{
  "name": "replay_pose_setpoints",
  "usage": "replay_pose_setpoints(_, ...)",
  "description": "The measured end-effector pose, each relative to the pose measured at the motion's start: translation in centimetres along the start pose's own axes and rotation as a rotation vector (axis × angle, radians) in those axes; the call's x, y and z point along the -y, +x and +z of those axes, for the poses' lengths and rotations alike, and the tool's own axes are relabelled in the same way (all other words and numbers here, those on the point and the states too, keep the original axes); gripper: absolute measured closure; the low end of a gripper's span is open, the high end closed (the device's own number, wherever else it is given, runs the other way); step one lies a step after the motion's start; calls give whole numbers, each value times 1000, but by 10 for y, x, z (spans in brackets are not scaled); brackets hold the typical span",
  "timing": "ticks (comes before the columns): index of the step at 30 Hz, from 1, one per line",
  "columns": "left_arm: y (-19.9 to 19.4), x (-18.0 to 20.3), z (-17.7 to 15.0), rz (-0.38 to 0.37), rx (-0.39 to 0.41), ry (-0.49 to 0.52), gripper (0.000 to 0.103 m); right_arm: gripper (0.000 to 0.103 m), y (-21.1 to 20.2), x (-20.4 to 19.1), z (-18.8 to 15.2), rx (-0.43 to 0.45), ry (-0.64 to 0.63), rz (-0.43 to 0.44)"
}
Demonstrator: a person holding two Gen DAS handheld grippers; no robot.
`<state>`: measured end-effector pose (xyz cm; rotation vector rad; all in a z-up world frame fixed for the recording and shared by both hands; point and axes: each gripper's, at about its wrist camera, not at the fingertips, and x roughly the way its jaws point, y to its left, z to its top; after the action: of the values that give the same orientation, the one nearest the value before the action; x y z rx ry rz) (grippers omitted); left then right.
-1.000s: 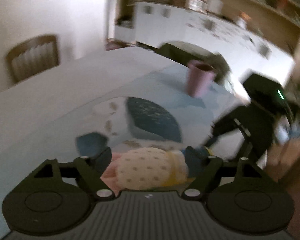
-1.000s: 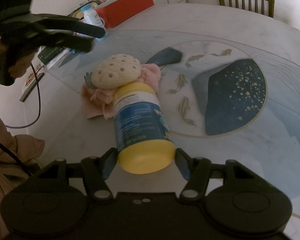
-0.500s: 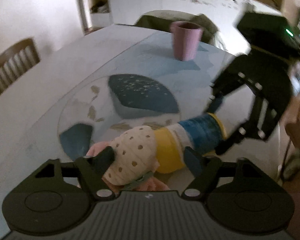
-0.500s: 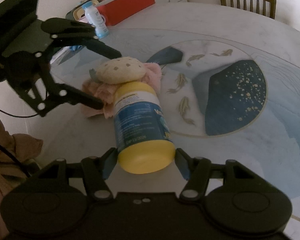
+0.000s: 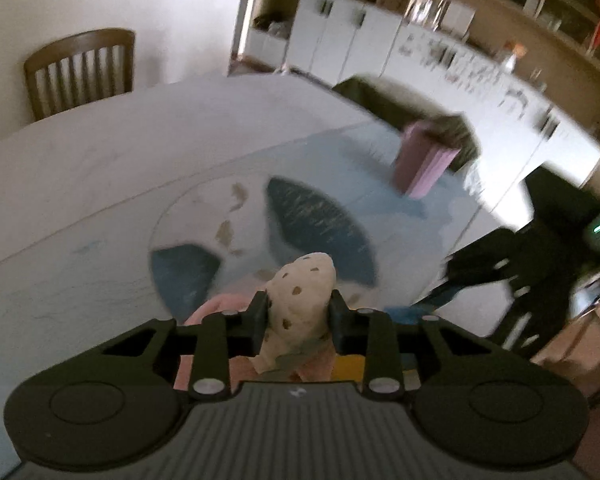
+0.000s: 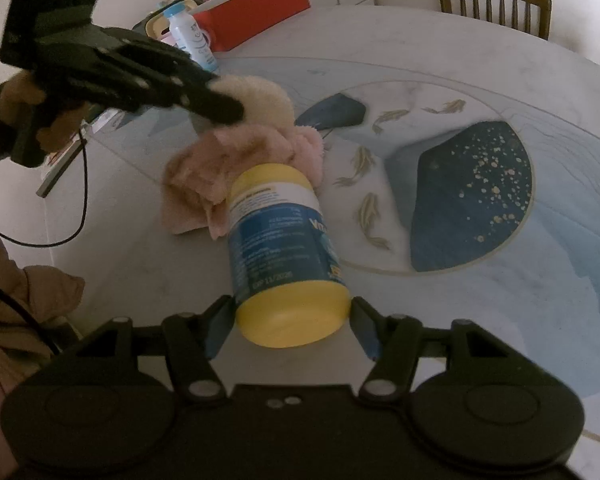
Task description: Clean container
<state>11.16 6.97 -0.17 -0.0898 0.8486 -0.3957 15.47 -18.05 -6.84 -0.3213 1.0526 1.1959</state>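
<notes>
A yellow container with a blue and white label lies tilted, its far end on a crumpled pink cloth. My right gripper is shut on the container's yellow base, one finger on each side. My left gripper is shut on a cream spotted sponge, just above the pink cloth. In the right wrist view the left gripper comes in from the left, pinching the cream sponge. A strip of the container shows under the left fingers.
The round table top has a blue fish pattern. A pink cup stands further back. A white bottle with a blue cap and a red box sit near the far edge. A wooden chair stands behind the table.
My left gripper went from open around the cream sponge to shut on it, and the sponge now sits slightly raised off the cloth. The right gripper and container have not moved.
</notes>
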Motion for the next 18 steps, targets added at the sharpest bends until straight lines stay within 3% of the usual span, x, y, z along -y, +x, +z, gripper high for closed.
replay_pose_setpoints(3, -11, 10, 7, -61, 31, -11, 73, 41, 0, 0, 0, -1, -1, -1)
replay_pose_setpoints(8, -5, 53, 14, -186, 32, 71, 73, 41, 0, 1, 0, -2, 1, 0)
replay_pose_setpoints(13, 30, 78, 3, -227, -38, 107, 73, 41, 0, 0, 0, -1, 0, -1)
replay_pose_setpoints(18, 39, 71, 2, -195, -30, 93, 73, 41, 0, 0, 0, 3, 7, -1)
